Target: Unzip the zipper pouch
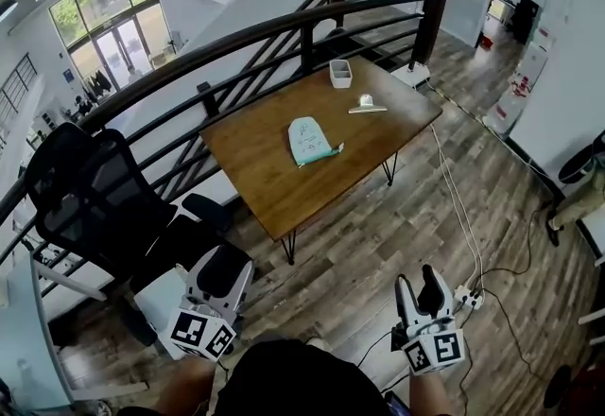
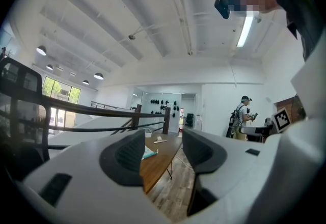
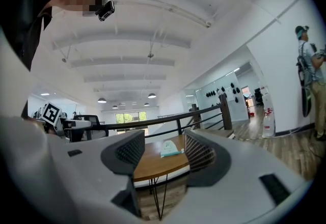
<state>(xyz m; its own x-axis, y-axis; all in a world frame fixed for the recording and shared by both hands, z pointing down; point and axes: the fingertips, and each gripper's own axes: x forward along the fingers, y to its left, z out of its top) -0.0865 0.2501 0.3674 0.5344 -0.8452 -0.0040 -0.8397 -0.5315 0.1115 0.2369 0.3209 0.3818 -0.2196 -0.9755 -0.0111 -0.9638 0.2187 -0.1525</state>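
1. Wood-plank flooring (image 1: 378, 244) runs under a dark metal railing (image 1: 284, 26) and a black mesh office chair (image 1: 90, 197).
2. Beside the railing stands a rectangular brown wooden table (image 1: 265, 168) on thin black legs.
3. A pale teal fabric zipper pouch (image 1: 308, 140) lies flat near the table's middle, well apart from both grippers.
4. A small white square tub (image 1: 340, 74) sits near the far edge; its contents cannot be made out.
5. The left gripper (image 1: 224, 265) and right gripper (image 1: 419, 289) are held low, pointing level at the table, jaws apart and empty.
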